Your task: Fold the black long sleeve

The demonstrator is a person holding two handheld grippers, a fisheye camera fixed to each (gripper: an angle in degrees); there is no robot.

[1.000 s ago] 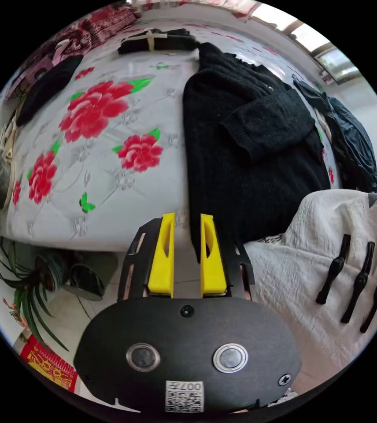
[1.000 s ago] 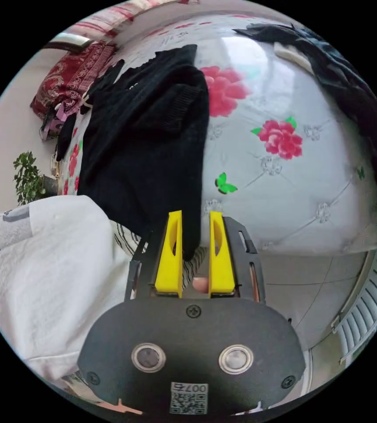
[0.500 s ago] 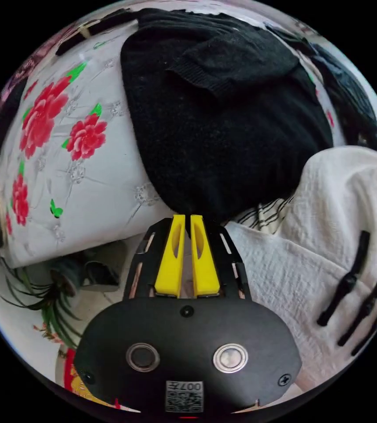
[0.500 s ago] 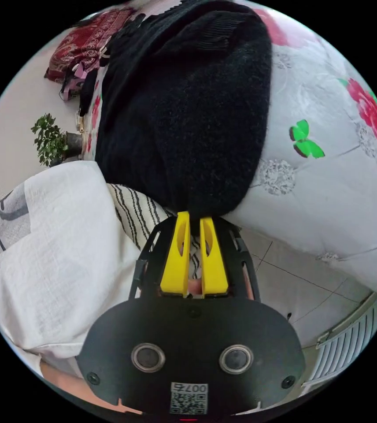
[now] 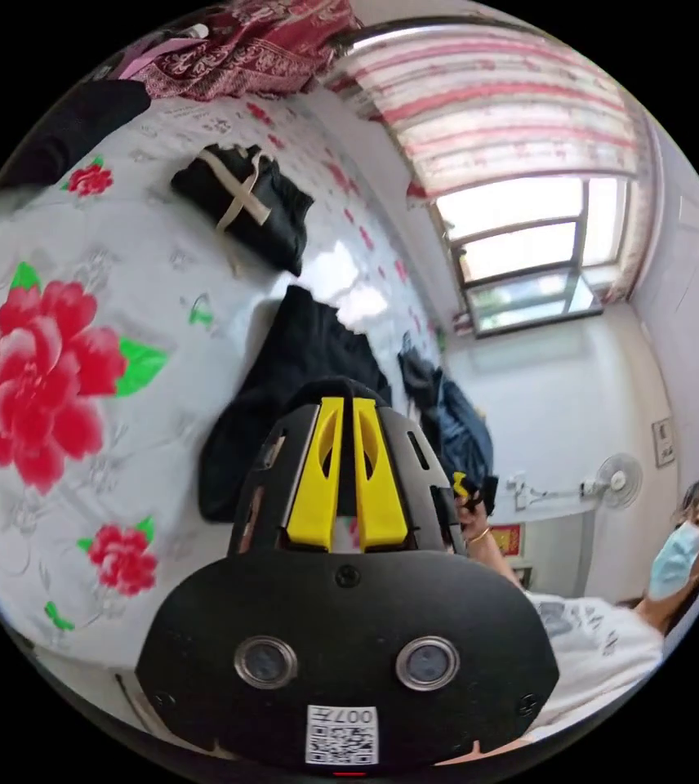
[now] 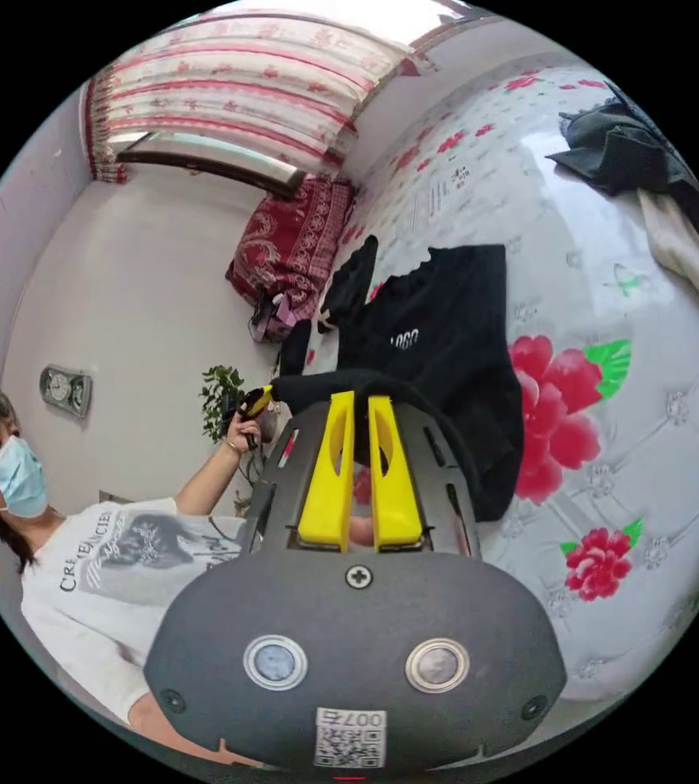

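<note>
The black long sleeve lies on the white flowered bed sheet, its near hem raised off the bed. My left gripper is shut on that hem, a black edge curving over its yellow tips. In the right gripper view the garment shows a small logo, and its hem runs as a taut black band from my right gripper, shut on it, across to the left gripper in the person's hand. In the left gripper view the right gripper is in the person's other hand.
A folded black garment with beige straps lies further up the bed. Dark red bedding sits at the bed's head. A dark jacket pile lies beyond the long sleeve. A plant stands by the wall. The masked person stands beside the bed.
Both grippers closed on the hem at the bed's edge and lifted it up. Both cameras have swung upward, so the room and the person now show.
</note>
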